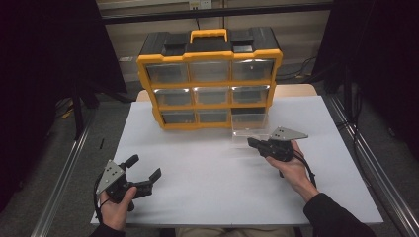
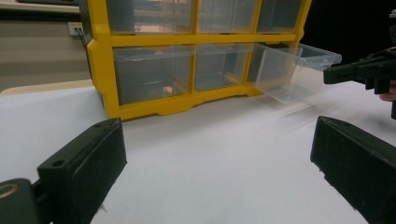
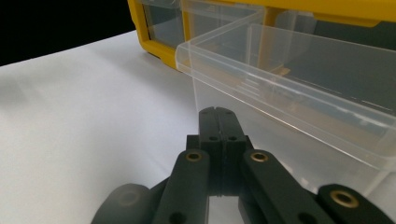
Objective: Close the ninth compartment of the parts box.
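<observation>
A yellow organizer cabinet (image 1: 210,106) with clear drawers stands at the back of the white table (image 1: 207,182). Its bottom right drawer (image 1: 249,129) is pulled out toward me and looks empty. My right gripper (image 1: 250,142) is shut, its tips just in front of the drawer's front wall. In the right gripper view the shut jaws (image 3: 218,114) point at the clear drawer (image 3: 299,93) with nothing seen between them. My left gripper (image 1: 146,166) rests open at the table's front left, well clear of the cabinet. In the left gripper view its jaws (image 2: 219,154) stand wide apart and the drawer (image 2: 294,70) juts out of the cabinet (image 2: 100,70).
The cabinet has a yellow carry handle (image 1: 208,34) on its black top. Metal rails (image 1: 64,173) run along both sides of the table. Bare white tabletop lies between the two grippers. The right gripper (image 2: 359,72) shows far off in the left gripper view.
</observation>
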A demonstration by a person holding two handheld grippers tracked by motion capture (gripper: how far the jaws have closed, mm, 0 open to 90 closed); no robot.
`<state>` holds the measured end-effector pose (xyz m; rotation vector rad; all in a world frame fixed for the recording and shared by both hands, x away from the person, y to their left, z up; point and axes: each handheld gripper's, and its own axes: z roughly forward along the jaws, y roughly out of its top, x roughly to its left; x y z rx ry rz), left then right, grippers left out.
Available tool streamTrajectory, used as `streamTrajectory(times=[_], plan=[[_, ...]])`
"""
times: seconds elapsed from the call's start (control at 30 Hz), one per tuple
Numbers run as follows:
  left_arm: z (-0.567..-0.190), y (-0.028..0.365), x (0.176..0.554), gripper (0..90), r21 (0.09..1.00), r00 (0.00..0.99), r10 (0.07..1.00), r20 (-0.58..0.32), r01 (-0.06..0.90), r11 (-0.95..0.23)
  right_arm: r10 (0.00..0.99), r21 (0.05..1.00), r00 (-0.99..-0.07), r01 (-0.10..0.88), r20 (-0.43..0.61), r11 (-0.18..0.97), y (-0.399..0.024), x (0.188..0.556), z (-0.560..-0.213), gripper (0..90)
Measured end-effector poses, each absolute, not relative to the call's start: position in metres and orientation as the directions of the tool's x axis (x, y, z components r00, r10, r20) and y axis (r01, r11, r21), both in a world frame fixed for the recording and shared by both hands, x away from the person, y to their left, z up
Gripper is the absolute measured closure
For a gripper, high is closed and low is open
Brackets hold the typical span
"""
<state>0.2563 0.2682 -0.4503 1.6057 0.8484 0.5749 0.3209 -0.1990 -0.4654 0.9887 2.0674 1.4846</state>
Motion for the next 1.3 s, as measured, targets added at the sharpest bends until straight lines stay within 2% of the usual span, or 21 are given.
streamTrajectory(times=[1.3], plan=[[-0.451,0.267,0.257,3.2,0.975,0.618,0.783,-0.073,0.209,-0.073,0.781,0.933,-0.622,0.314,0.061,0.177,-0.194,0.337,-0.473,90.0]])
